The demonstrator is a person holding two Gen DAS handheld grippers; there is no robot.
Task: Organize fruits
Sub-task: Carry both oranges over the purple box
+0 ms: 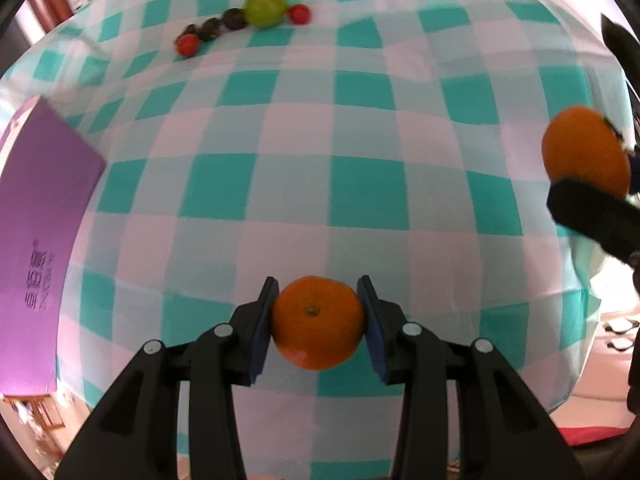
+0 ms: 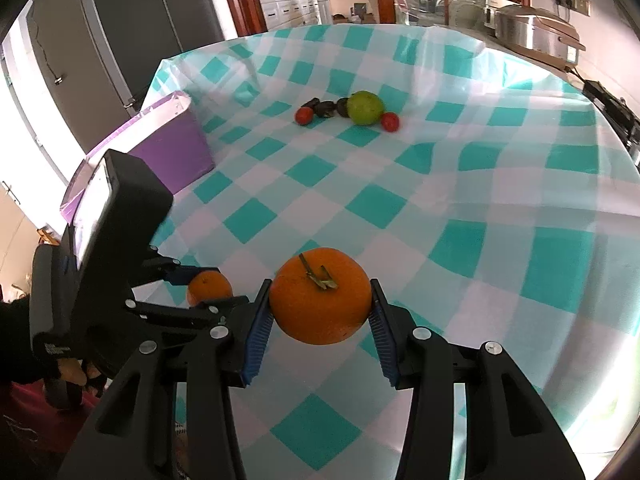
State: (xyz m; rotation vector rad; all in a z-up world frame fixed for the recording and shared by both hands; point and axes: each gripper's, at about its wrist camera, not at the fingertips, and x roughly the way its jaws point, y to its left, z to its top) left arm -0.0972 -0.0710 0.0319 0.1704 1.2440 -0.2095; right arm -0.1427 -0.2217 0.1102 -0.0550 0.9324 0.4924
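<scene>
My left gripper [image 1: 319, 322] is shut on a small mandarin [image 1: 319, 322] and holds it above the checked tablecloth [image 1: 320, 160]. My right gripper [image 2: 320, 308] is shut on a larger orange [image 2: 320, 296] with a short stem. The right gripper and its orange also show in the left wrist view [image 1: 586, 152] at the right edge. The left gripper with the mandarin [image 2: 209, 287] shows at the lower left of the right wrist view. A green apple [image 2: 365, 107], two small red fruits [image 2: 304, 115] [image 2: 390, 121] and several dark fruits [image 2: 326, 108] lie in a row at the far side.
A purple box [image 2: 172, 148] stands open at the left of the table, also in the left wrist view [image 1: 36, 232]. Kitchen appliances [image 2: 536, 36] sit beyond the far right edge. The tablecloth is wrinkled near the middle.
</scene>
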